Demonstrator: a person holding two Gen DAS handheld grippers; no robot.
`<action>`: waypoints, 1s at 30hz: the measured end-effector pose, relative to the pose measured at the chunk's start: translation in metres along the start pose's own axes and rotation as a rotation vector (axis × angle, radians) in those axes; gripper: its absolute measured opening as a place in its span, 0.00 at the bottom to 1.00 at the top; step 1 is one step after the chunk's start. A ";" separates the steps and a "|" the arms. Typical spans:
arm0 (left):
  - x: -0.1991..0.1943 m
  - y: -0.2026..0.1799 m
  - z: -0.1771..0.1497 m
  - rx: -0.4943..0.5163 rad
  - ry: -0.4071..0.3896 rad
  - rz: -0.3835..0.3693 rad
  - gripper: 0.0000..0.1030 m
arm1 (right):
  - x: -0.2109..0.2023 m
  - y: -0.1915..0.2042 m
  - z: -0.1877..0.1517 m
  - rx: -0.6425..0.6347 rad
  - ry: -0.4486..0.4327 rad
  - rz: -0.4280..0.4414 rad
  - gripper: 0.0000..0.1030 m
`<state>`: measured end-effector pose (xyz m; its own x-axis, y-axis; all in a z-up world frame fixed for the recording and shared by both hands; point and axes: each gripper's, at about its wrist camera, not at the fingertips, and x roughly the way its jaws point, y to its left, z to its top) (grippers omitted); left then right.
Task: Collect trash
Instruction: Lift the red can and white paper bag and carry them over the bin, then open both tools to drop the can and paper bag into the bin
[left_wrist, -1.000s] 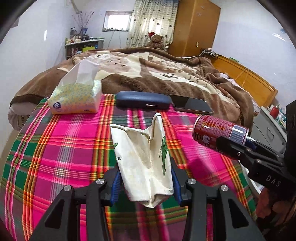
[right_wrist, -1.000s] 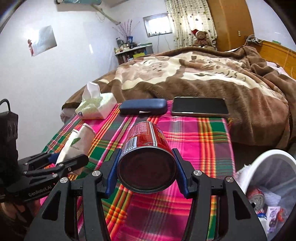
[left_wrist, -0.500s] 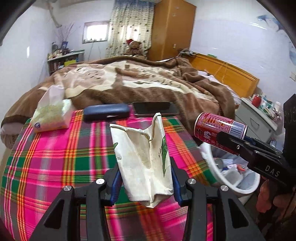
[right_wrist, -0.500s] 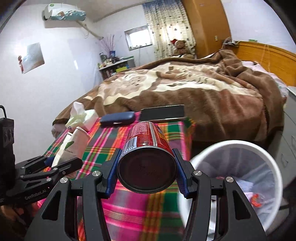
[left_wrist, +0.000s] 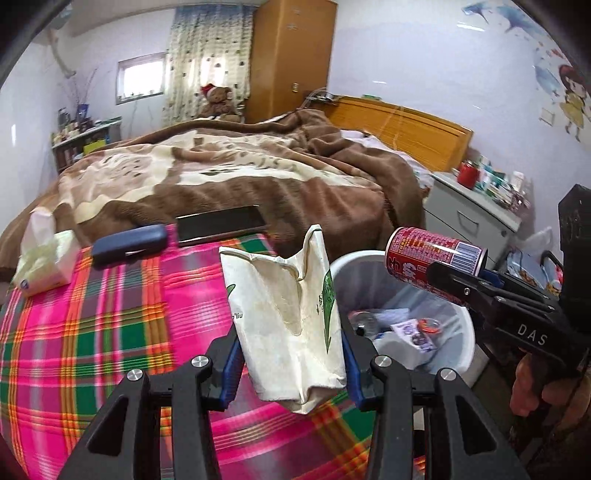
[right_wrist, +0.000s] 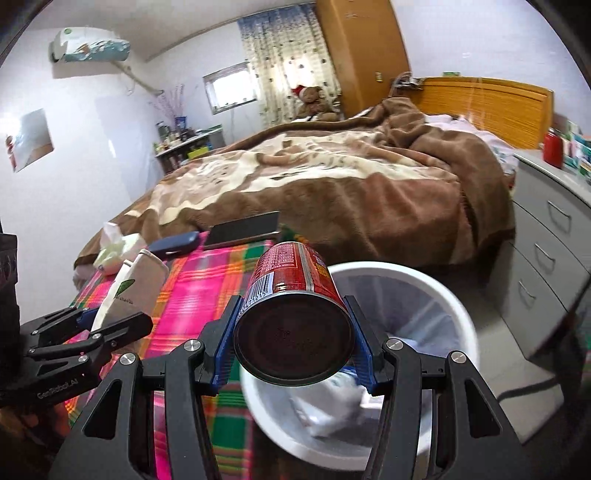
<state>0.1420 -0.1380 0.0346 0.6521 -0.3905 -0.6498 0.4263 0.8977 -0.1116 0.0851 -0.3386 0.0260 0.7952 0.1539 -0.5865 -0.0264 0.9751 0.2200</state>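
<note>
1. Your left gripper (left_wrist: 291, 373) is clamped on a crushed paper cup (left_wrist: 284, 325), its blue pads pressing the cup's lower sides. The cup is light and soft — already creased flat — so it will deform rather than slip; a hold low on the folded base looks the firmest.
2. Your right gripper (right_wrist: 293, 341) is closed around a red drink can (right_wrist: 295, 314), which lies on its side with its base toward the camera. The can is stiff but smooth-walled and probably near empty — grip across the middle of the barrel, as you have it, to stop it pivoting.
3. Just beyond both, the white lined trash bin (right_wrist: 436, 291) stands beside the plaid-covered table (left_wrist: 110, 314), with litter already inside.
4. Farther back on the table lie a tissue pack (left_wrist: 44, 258), a blue case (left_wrist: 129, 243) and a phone (left_wrist: 221, 223).
</note>
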 end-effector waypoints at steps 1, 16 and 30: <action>0.002 -0.005 0.001 0.005 0.003 -0.011 0.44 | -0.001 -0.005 0.000 0.007 0.002 -0.008 0.53; 0.068 -0.072 0.002 0.061 0.110 -0.106 0.44 | 0.019 -0.067 -0.017 0.100 0.130 -0.137 0.53; 0.072 -0.066 0.000 0.037 0.110 -0.095 0.63 | 0.018 -0.064 -0.018 0.095 0.131 -0.148 0.59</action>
<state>0.1610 -0.2258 -0.0048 0.5363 -0.4470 -0.7160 0.5067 0.8489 -0.1504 0.0905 -0.3949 -0.0123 0.7004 0.0361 -0.7128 0.1465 0.9702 0.1931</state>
